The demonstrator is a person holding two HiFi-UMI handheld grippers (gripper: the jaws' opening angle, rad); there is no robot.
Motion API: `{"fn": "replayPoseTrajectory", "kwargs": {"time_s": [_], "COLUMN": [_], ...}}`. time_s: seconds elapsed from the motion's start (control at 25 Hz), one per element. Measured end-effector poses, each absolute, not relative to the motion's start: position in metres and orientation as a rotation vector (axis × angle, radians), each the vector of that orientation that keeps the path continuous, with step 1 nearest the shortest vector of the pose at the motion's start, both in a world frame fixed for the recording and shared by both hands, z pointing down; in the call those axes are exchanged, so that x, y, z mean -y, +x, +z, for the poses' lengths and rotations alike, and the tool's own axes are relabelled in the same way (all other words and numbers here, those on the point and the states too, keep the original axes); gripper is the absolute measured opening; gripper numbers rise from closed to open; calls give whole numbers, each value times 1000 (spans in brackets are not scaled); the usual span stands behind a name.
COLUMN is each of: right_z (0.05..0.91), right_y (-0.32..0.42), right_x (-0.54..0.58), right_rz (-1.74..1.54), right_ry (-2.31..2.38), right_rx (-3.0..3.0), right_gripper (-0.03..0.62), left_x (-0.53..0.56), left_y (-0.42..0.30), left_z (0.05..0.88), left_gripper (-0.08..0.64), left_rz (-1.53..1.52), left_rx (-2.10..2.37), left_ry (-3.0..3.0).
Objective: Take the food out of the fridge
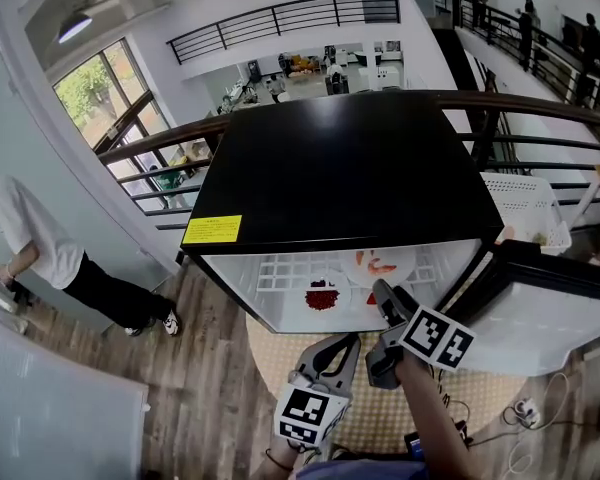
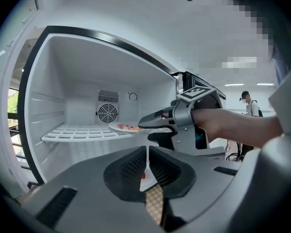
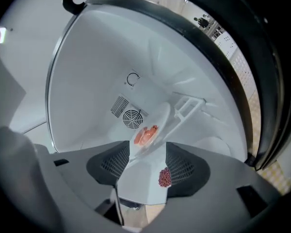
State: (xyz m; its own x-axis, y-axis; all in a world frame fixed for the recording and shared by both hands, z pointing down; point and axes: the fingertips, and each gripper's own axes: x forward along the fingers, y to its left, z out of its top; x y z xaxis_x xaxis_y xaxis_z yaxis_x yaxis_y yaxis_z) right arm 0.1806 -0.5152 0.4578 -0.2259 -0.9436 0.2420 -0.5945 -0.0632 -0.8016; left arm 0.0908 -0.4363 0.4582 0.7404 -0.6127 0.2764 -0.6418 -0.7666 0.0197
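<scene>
While right hand-held gripper reaches into fridge, rolled, released, left hand-held gripper seemingly clenched.

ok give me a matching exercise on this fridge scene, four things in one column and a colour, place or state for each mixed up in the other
Things:
1. fridge top
2. plate of pink food
3. left gripper
4. right gripper

Descriptions:
A. jaws apart
B. on the wire shelf
C. black
D. jaws together

Pairs: 1-C, 2-B, 3-D, 4-A
</scene>
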Motion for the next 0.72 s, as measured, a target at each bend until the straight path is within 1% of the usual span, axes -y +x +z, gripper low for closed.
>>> {"fn": "replayPoseTrajectory", "kwargs": {"time_s": [0.2, 0.4, 0.48, 0.72], "right_z": [468, 469, 466, 462], "right_y": [176, 176, 175, 177], "right_x": [528, 527, 525, 514], "right_rz": [-1262, -1247, -1235, -1270], "right_ry": [-1627, -1628, -1633, -1539], "right_rx": [-1750, -1724, -1723, -1637], "right_gripper": [227, 225, 189, 138], "left_x": [440, 439, 437, 431], "left_y": [82, 72, 68, 64], "left_z": [455, 455, 455, 452], "left_gripper": [28, 28, 28, 28], "left_rz": [386, 387, 390, 376], "left_rx": [1041, 1071, 1076, 1070], "left_ry": [2814, 2809, 2802, 2804]}}
